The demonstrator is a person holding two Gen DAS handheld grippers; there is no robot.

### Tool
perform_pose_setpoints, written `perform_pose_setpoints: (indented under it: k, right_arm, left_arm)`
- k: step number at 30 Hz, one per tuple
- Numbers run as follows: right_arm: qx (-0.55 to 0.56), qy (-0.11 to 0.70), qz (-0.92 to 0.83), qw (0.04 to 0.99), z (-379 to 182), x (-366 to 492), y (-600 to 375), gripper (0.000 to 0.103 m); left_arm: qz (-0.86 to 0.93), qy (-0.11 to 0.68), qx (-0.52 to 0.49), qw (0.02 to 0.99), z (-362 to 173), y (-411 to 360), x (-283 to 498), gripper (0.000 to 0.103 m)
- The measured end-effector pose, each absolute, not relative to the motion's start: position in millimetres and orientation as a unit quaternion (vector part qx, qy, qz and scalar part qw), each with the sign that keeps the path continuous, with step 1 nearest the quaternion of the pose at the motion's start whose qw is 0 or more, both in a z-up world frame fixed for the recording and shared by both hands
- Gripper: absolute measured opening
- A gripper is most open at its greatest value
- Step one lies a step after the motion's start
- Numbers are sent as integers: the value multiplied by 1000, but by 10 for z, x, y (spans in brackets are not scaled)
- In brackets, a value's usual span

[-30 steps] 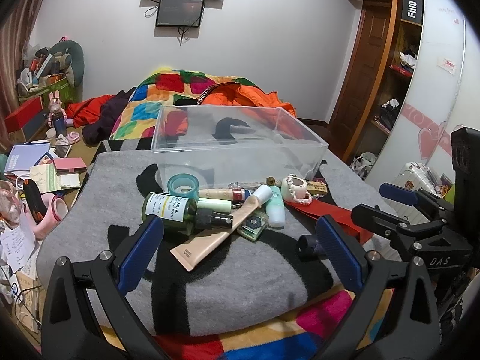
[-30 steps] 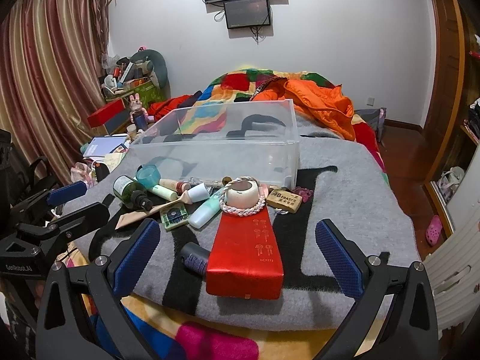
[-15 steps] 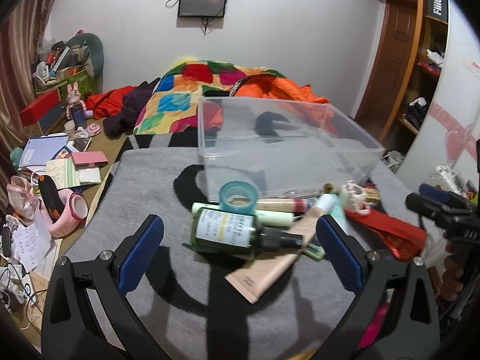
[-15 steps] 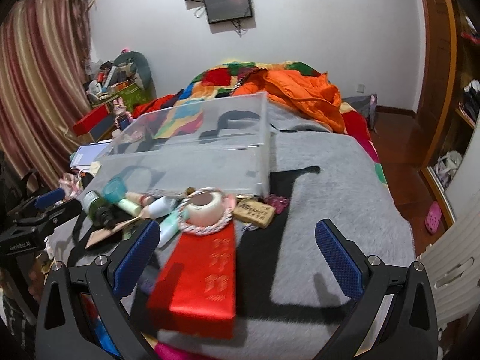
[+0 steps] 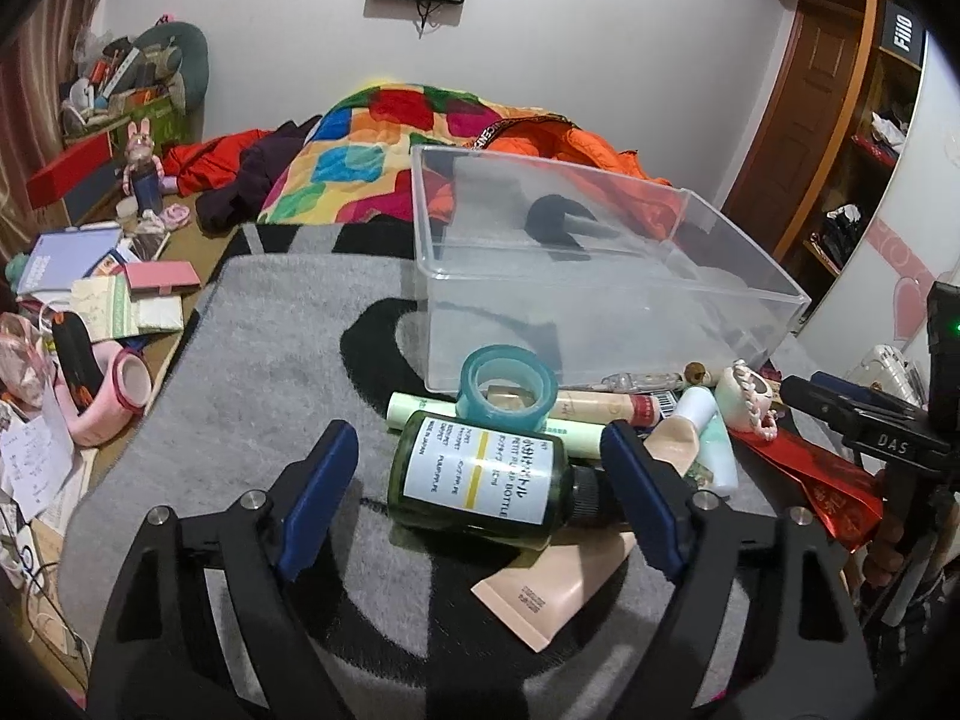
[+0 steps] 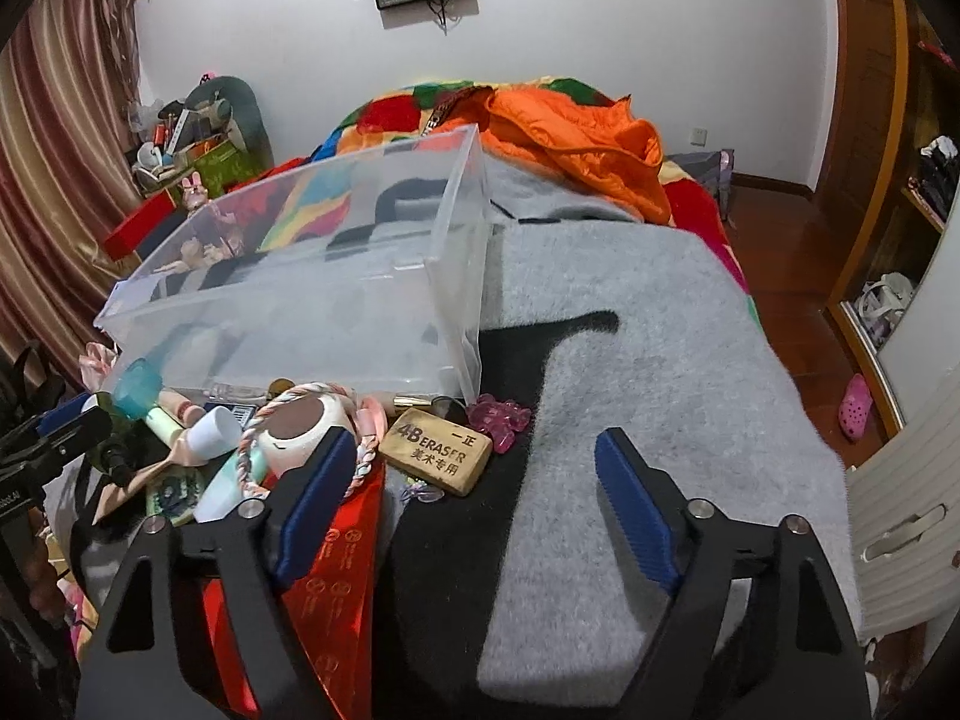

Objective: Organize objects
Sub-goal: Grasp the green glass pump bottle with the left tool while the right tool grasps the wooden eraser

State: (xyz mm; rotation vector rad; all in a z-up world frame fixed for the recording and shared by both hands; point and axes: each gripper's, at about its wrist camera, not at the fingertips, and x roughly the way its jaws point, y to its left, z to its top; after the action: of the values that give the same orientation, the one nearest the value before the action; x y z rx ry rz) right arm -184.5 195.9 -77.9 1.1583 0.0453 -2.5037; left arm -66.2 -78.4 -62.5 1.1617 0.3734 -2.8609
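Observation:
A pile of small items lies on a grey blanket in front of a clear plastic box. My left gripper is open, its fingers on either side of a dark green bottle with a white label, not touching it. Behind the bottle stands a teal tape roll; a beige tube lies under it. My right gripper is open and empty over a tan eraser, its left finger above a red packet. A white jar with a braided cord sits left of the eraser.
A pink hair clip lies beside the eraser. An orange jacket and colourful quilt lie behind the box. Cluttered papers and a pink object sit off the blanket's left edge. A wooden wardrobe stands right.
Both grippers have moved forward and lower toward the pile. The left now straddles the green bottle. The right has swung right, over the eraser.

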Motion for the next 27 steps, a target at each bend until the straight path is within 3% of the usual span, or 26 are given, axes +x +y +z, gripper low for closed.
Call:
perform_pose_setpoints:
  k: [6, 10, 13, 16, 19, 27]
  right_arm:
    - [431, 32, -881, 192, -891, -1922, 1879, 64]
    - [435, 24, -878, 197, -941, -1931, 1875, 62]
    - [437, 13, -874, 211, -944, -1920, 1881, 48]
    - [437, 9, -874, 214, -931, -1906, 1883, 42]
    - [436, 8, -875, 211, -928, -1890, 1913, 27]
    - [427, -11, -878, 215, -853, -1774, 2054, 13]
  left_arm:
    - [-914, 153, 376, -7, -681, -837, -695, 69]
    - [-915, 152, 374, -16, -684, -807, -680, 69]
    - [-916, 149, 373, -23, -679, -768, -653, 60]
    - [-918, 142, 369, -23, -657, -727, -615, 59]
    - [-921, 132, 366, -14, -633, -692, -565, 59]
    - [-925, 135, 354, 5, -531, -730, -404, 59]
